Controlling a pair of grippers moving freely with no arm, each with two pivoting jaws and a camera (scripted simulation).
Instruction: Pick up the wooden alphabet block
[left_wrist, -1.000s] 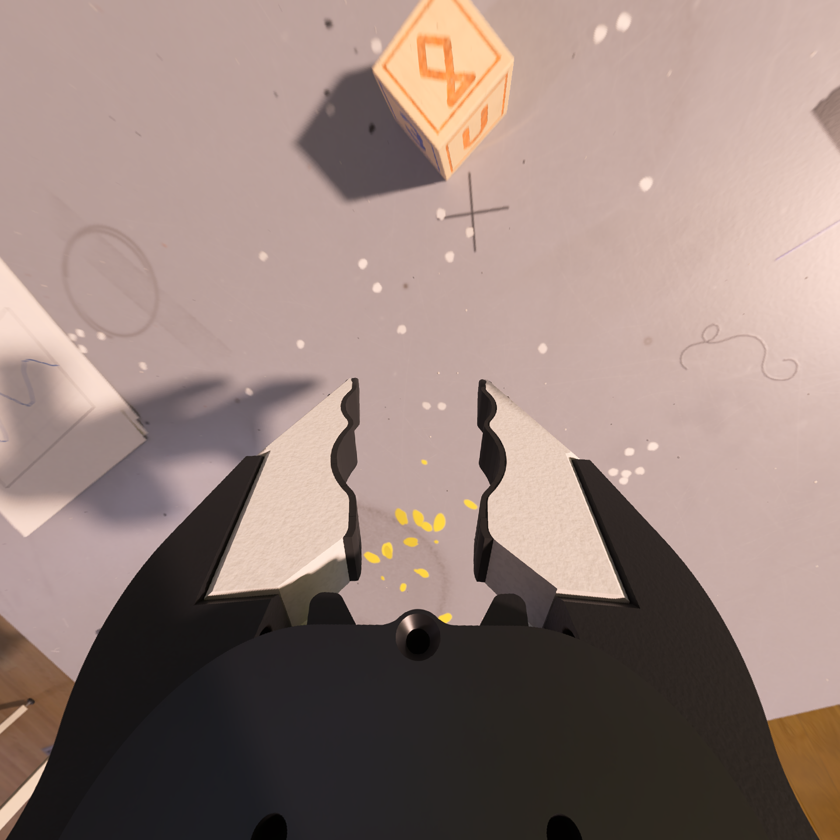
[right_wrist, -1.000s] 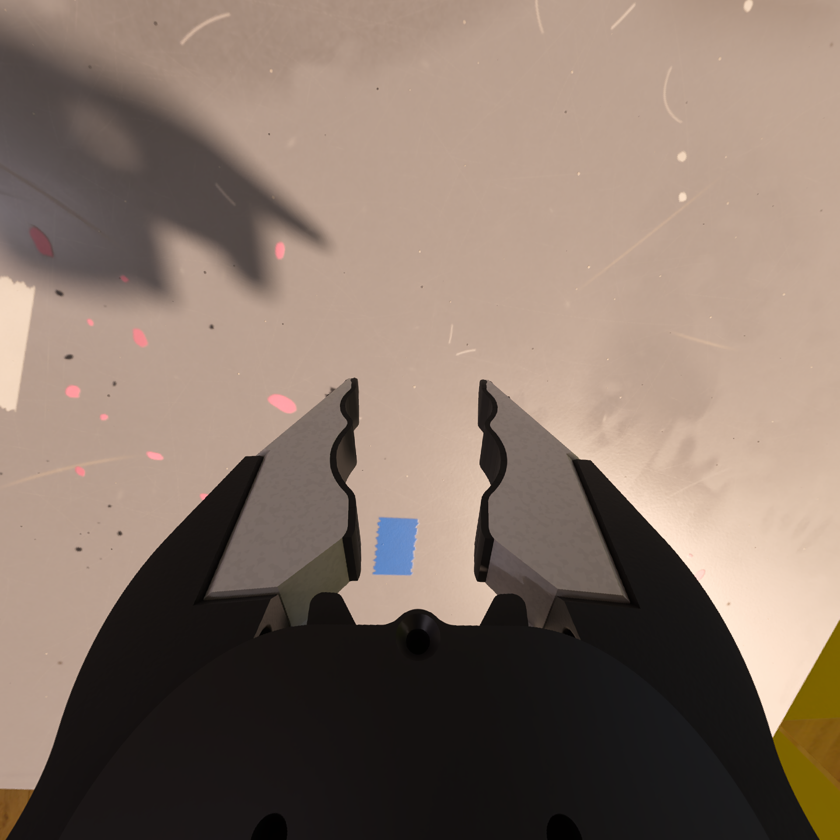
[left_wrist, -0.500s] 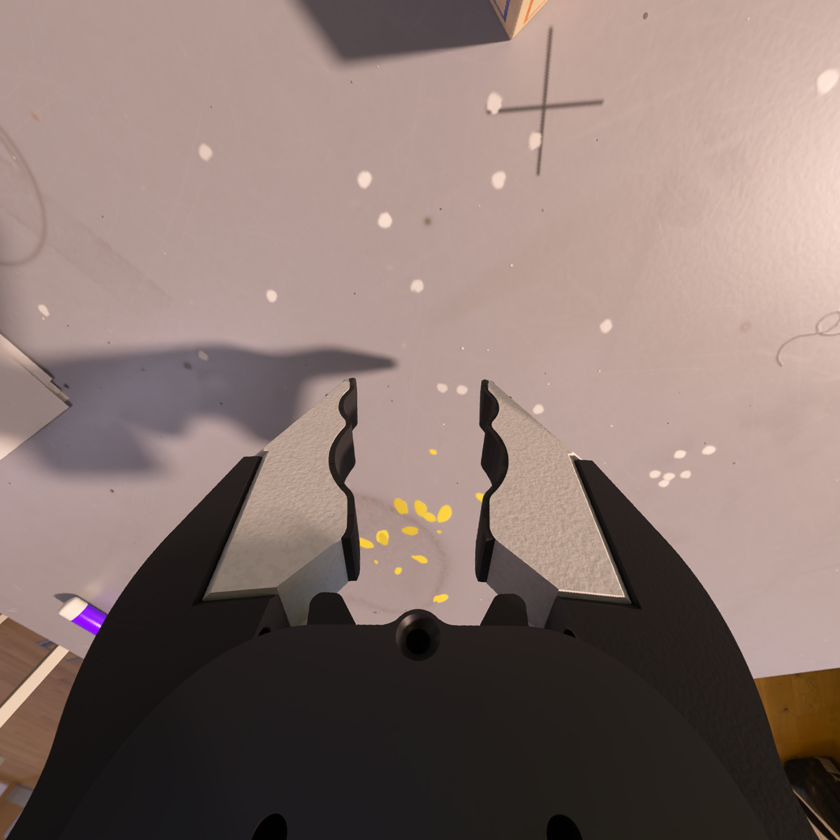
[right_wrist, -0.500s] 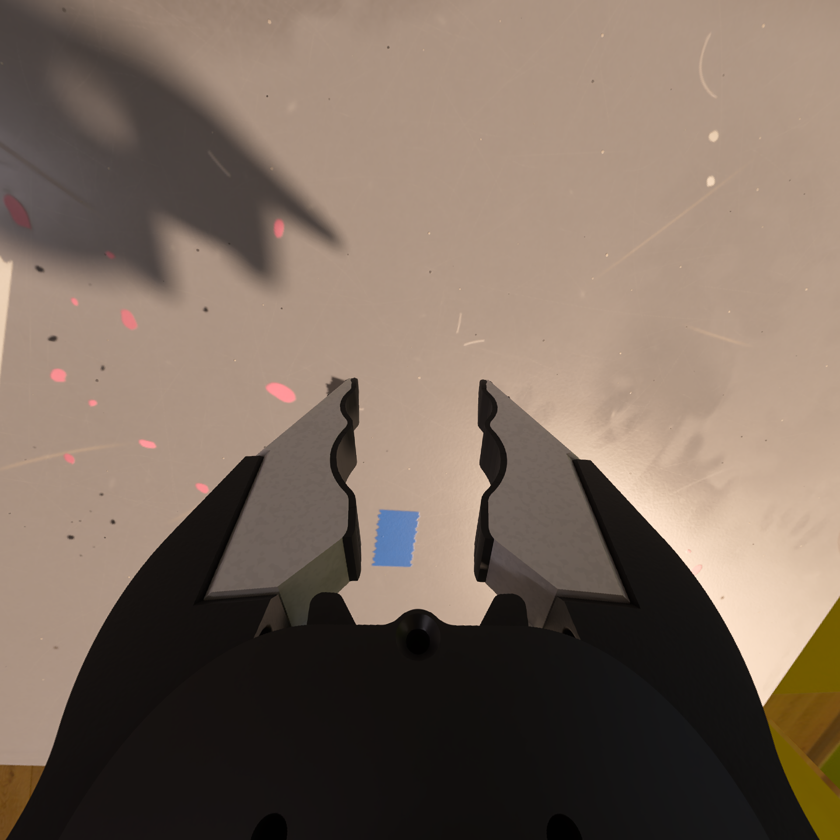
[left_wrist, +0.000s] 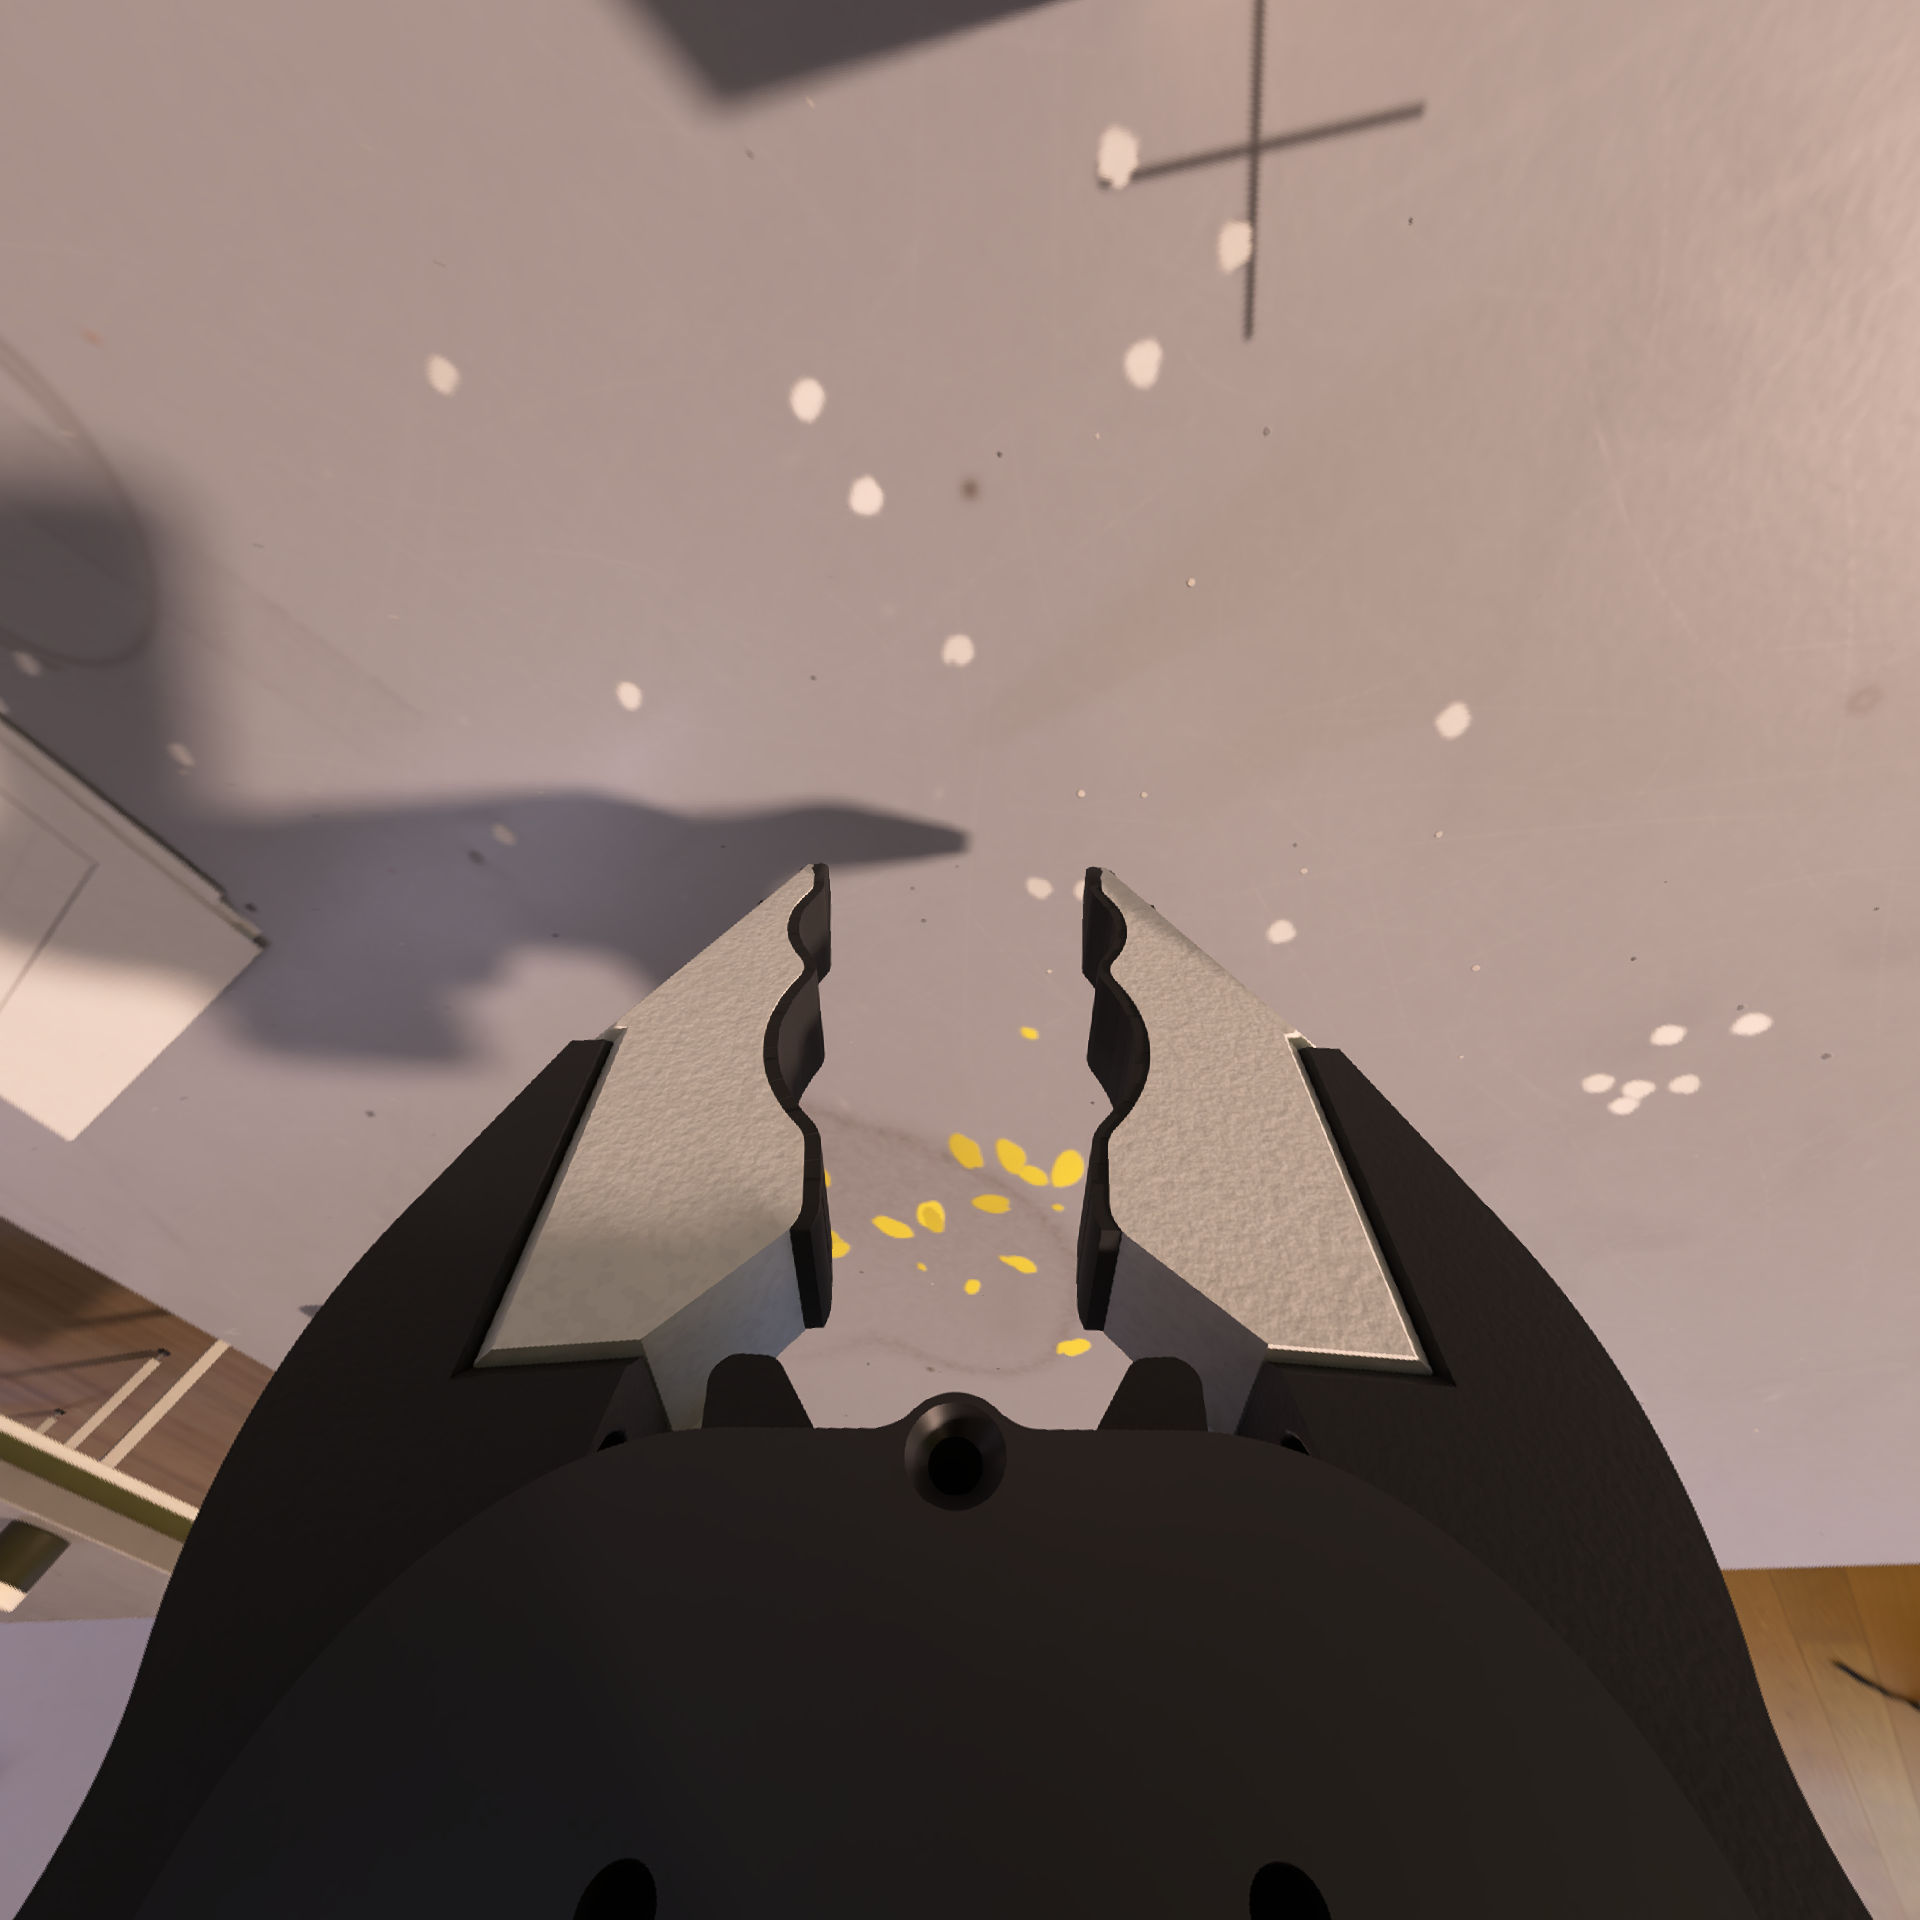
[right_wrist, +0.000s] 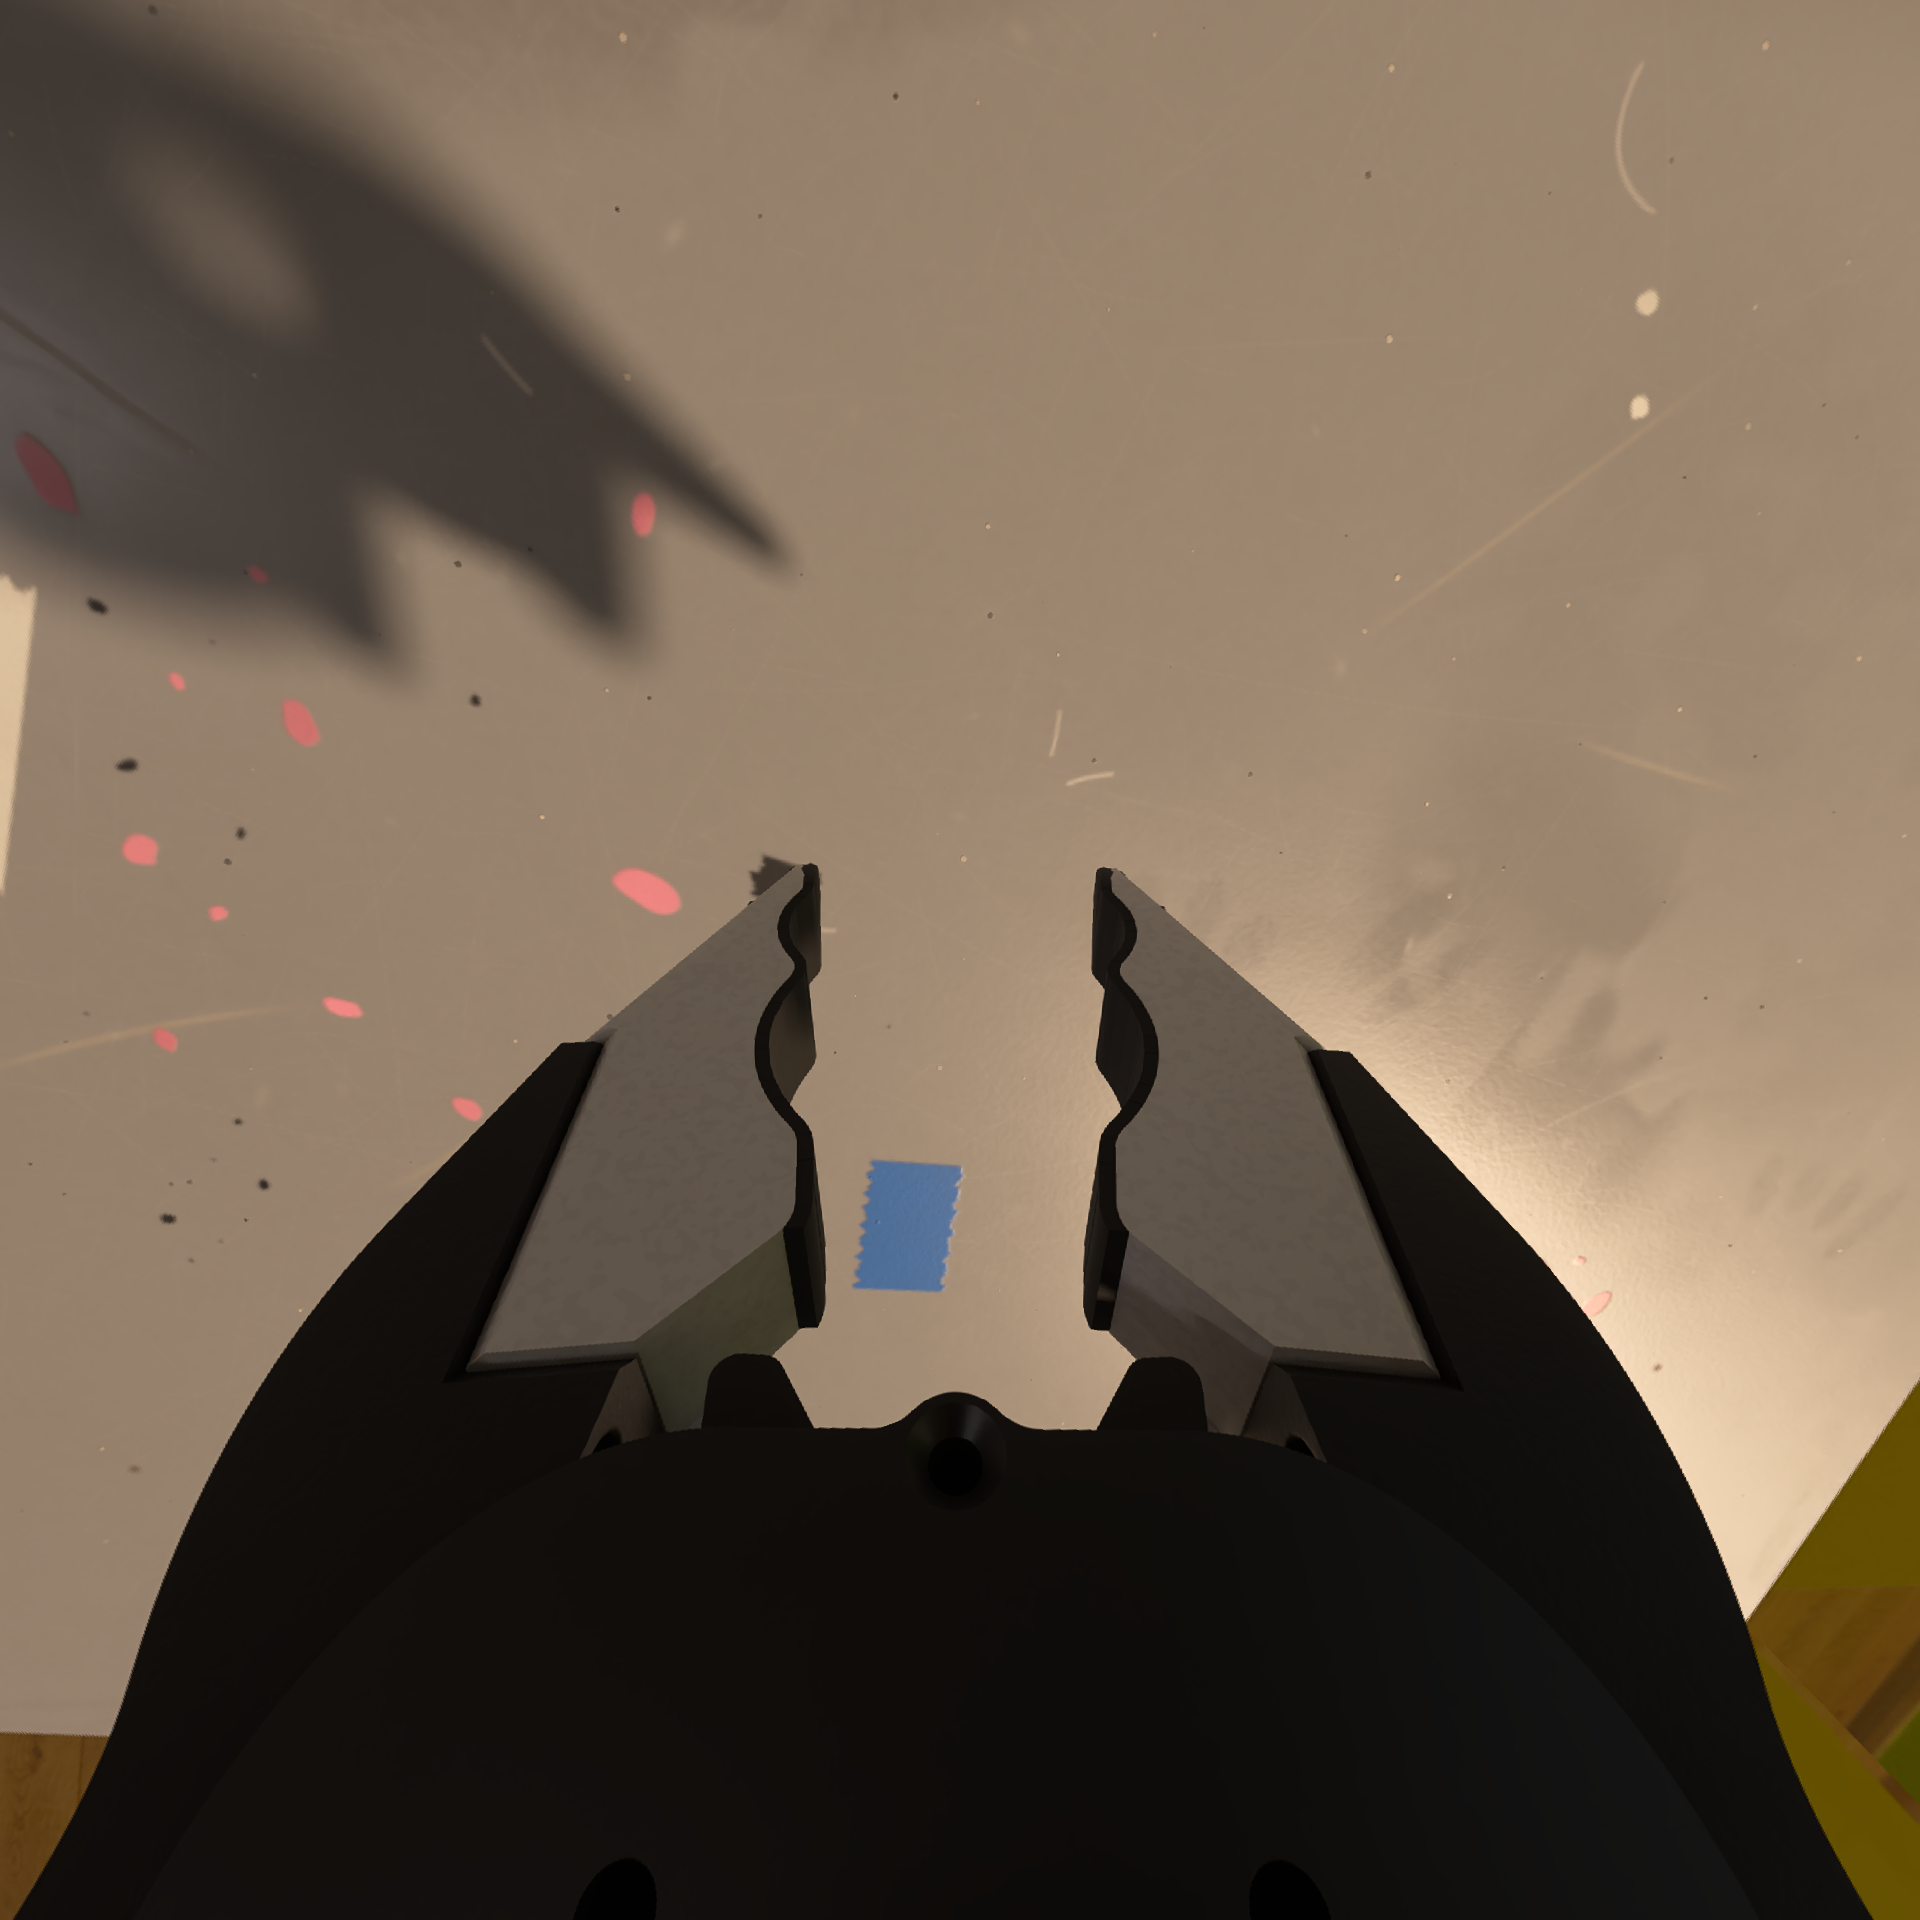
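The wooden alphabet block is out of view in both views; only its dark shadow shows at the top edge of the left wrist view. My left gripper is open and empty above the grey table, over a patch of yellow flecks. My right gripper is open and empty above the table, with a small blue tape patch on the surface between its fingers.
A black cross mark is drawn at the upper right in the left wrist view. A white flat sheet or board lies at the left. The table's near edge and wooden floor show at the bottom. Pink spots lie left in the right wrist view.
In the left wrist view the block slid up and out of the frame, leaving only its shadow; the table marks look larger and lower. The right wrist view shifted only slightly.
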